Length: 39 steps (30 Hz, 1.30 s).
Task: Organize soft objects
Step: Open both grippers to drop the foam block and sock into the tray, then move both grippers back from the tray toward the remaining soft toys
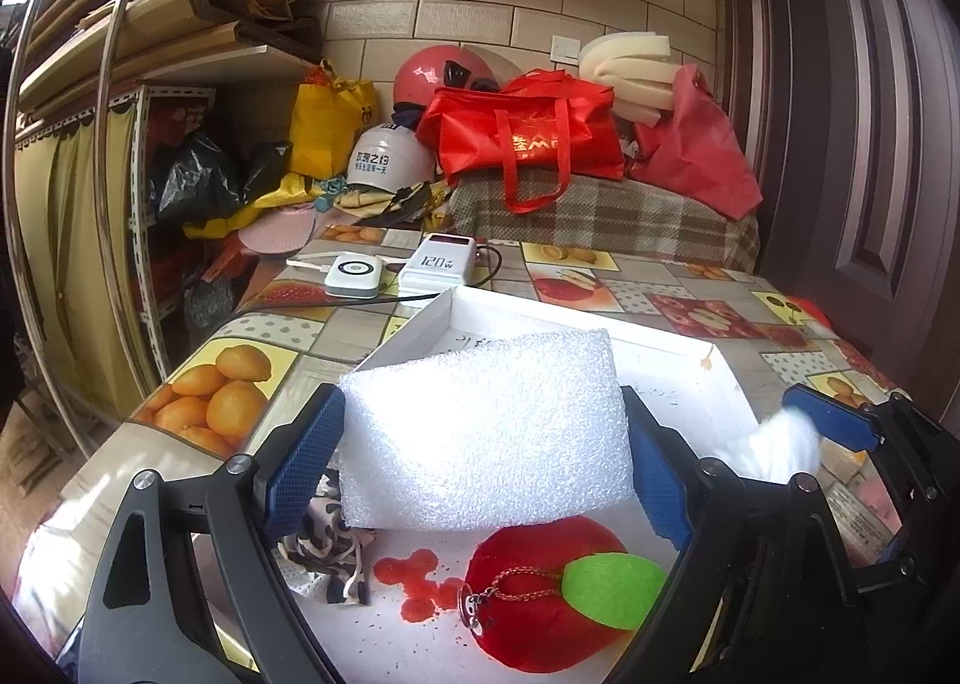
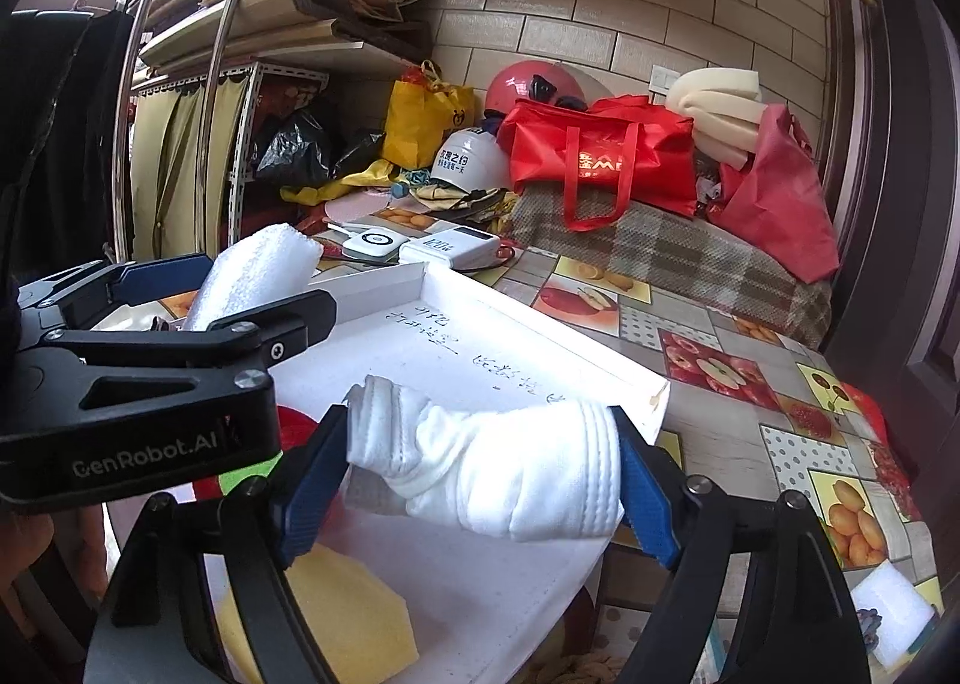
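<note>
A: Jaws first: the left gripper (image 1: 480, 438) stands wide, its pads clamped on the white foam block (image 1: 480, 432), long axis spanning pad to pad, just above the white tray (image 1: 714, 366).

B: And the right gripper (image 2: 480, 468)?

A: Spread around the rolled white cloth (image 2: 498, 462), crosswise at the tray's near-right corner; whether it presses or merely cradles, I cannot tell. Right sits nearer that rim.

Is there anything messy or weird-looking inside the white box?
Yes. On the floor of the shallow white cardboard box, red blotches and specks lie beside the red plush apple with a green leaf. They look like a spill or stain. There is also handwriting scribbled across the box floor, which is unusual for a storage tray.
</note>
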Available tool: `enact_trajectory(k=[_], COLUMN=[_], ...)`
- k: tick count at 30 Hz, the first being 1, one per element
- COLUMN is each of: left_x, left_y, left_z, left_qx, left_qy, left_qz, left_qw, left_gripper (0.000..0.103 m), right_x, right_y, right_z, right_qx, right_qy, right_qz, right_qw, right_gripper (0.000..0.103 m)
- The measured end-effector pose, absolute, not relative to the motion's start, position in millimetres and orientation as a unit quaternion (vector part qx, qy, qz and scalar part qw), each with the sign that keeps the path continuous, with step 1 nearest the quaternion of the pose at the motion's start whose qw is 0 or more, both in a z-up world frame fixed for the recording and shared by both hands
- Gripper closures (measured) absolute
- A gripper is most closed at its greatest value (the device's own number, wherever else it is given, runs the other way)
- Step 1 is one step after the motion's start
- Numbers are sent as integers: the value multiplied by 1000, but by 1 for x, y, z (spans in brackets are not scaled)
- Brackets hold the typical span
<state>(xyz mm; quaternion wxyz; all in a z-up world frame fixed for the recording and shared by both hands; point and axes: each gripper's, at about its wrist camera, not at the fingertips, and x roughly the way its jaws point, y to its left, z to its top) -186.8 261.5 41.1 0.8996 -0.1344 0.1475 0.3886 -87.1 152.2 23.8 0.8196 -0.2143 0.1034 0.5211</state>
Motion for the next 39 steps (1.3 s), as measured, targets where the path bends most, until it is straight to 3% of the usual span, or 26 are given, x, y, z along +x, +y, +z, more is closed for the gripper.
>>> enact_trajectory(k=[2, 5, 39], left_x=[-189, -196, -220], left_y=[263, 265, 264], left_z=[40, 40, 45], left_qx=[-140, -150, -185], left_qy=[148, 135, 78], left_qz=[403, 411, 415], left_qw=[892, 889, 888], left_gripper=[13, 2, 0], right_x=[-86, -83, -97], right_y=[152, 152, 126], right_z=[24, 25, 30], right_qx=[-211, -208, -194], right_qy=[108, 110, 77], right_qz=[521, 521, 525], right_qw=[820, 821, 825], right_gripper=[14, 0, 0])
